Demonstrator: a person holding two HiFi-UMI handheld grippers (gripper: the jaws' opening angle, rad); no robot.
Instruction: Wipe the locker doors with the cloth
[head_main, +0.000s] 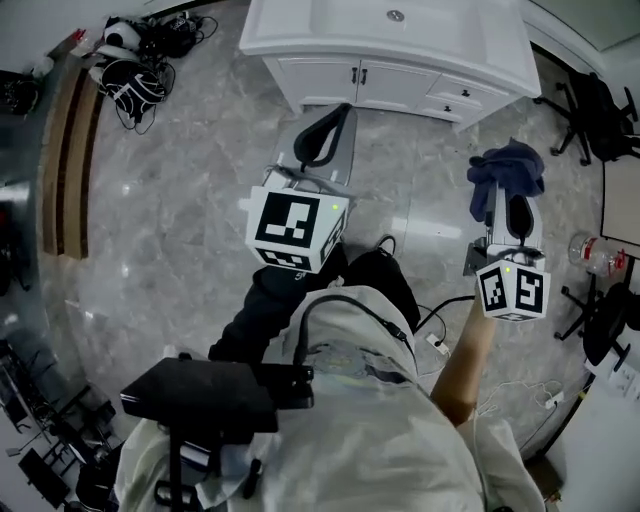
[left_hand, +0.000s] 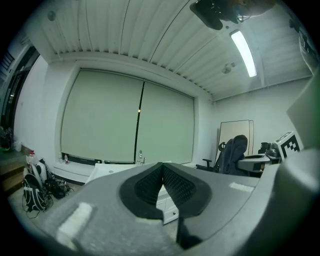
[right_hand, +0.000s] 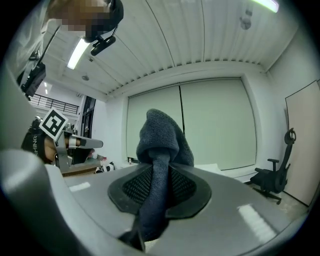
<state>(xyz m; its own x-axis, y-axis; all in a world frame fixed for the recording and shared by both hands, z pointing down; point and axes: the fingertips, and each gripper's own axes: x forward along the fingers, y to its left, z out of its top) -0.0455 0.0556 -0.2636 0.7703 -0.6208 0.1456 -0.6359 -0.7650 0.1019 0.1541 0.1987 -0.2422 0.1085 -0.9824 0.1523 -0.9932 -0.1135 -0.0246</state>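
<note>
Right hand: my right hand-held gripper (right_hand: 160, 176) is pinching the blue cloth (right_hand: 161, 134), jaws pressed onto a twisted neck of it, with a bunched wad standing up past the tips.
Left hand: my left hand-held gripper (left_hand: 163, 181) has its jaws pressed together on nothing and is held out in front of me over the floor (head_main: 180, 220).
Cloth: it is up in the air at my right, well apart from the white cabinet (head_main: 480, 40) ahead.
Doors: the only door fronts (head_main: 325, 78) I see are on that cabinet, low, under its sink top.
Step in hand: by my reading I am carrying the cloth to the doors, and no wiping has begun.
Doing it well: I would get low, lay the wad flat against the panel so fabric and not jaw tips meets it, then run overlapping strokes and go lightly round the small handles.
Hard to see: from above the door fronts show only as a thin strip, and I cannot tell whether these are the lockers meant. Both gripper views tilt up at blinds and ceiling. How much cloth hangs below my jaws is cut off.
</note>
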